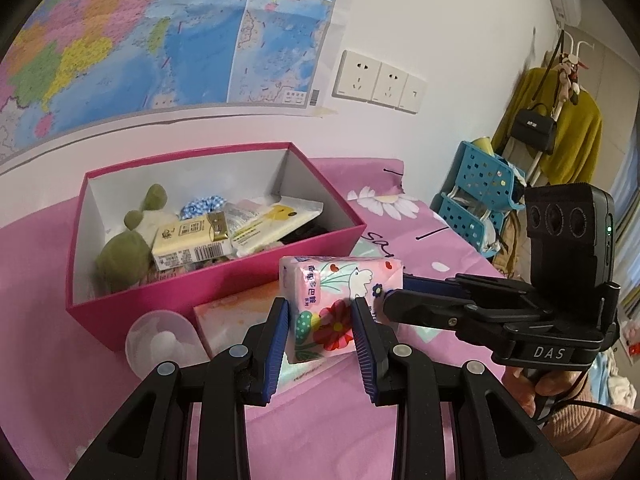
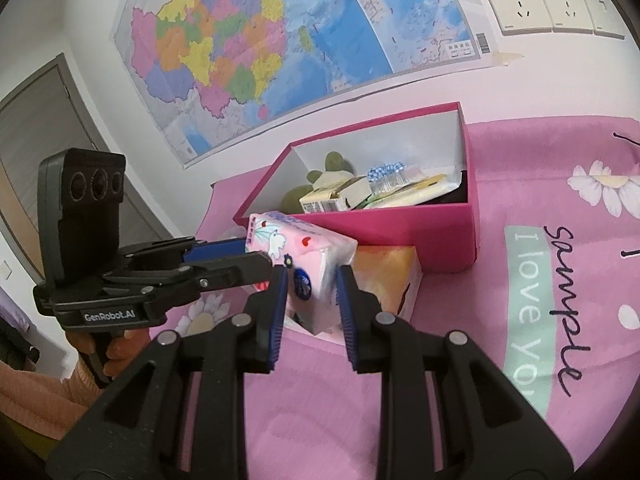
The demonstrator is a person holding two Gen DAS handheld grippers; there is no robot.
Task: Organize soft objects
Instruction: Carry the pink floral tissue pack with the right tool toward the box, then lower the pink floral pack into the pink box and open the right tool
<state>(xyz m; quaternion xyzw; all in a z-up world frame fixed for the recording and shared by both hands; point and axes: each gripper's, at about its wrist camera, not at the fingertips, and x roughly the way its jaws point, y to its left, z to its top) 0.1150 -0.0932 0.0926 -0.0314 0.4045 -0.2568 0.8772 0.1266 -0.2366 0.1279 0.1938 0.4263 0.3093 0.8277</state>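
Tongs clenched, we hold one pink flower-printed soft tissue pack with both our left gripper and right gripper, above the pink bedsheet, just before the magenta cardboard box's near wall.

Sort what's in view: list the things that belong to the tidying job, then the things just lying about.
Job: floral tissue pack gripped by both tongs, left and right; pink box; orange tissue pack; green plush toy.

Lying about: wall map; sockets; blue baskets; black handbag.
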